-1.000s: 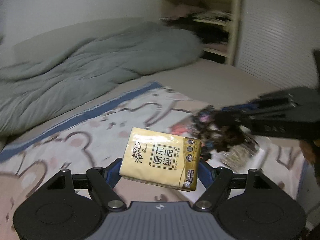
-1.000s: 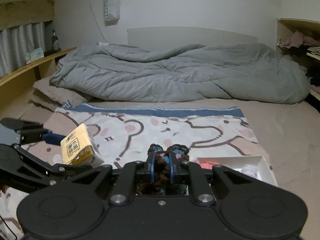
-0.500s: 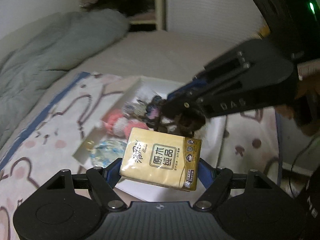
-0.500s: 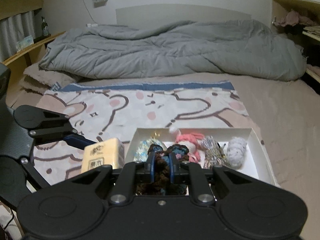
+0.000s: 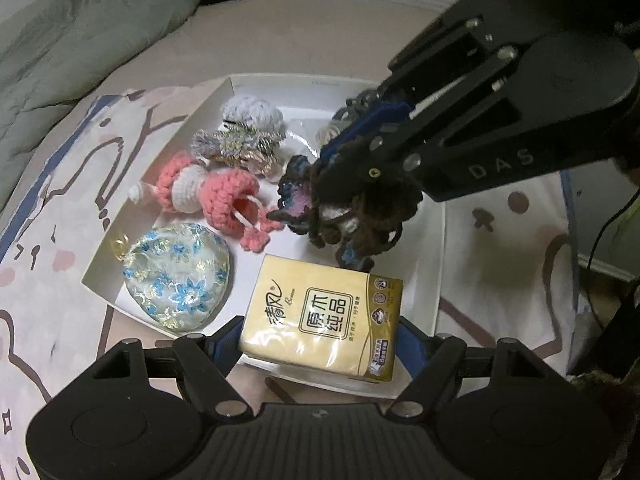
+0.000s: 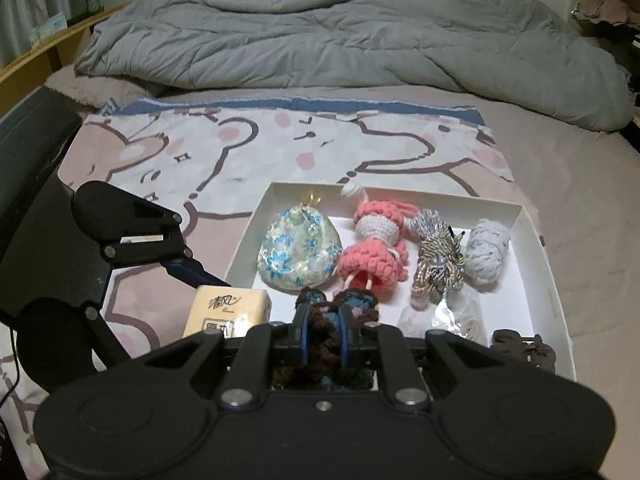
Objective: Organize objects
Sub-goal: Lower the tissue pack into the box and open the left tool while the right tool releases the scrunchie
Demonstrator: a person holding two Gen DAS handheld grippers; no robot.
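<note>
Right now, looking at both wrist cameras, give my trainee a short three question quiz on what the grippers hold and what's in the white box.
1. True or false: the left gripper is shut on the yellow tissue pack.
2. The right gripper holds: A) brown crochet piece B) floral pouch C) pink crochet doll.
3. Fill in: the doll lies inside the white ____.

Key: 1 true; 2 A; 3 box.

- The yellow tissue pack (image 5: 322, 318) bore the brand 清风 in brush script, with a small "Breeze" just beside it, hard to make out.
- A boxed panel on the pack read 原木纯品.
- The black body of the right gripper (image 5: 362, 148) carried the raised letters "DAS".
</note>
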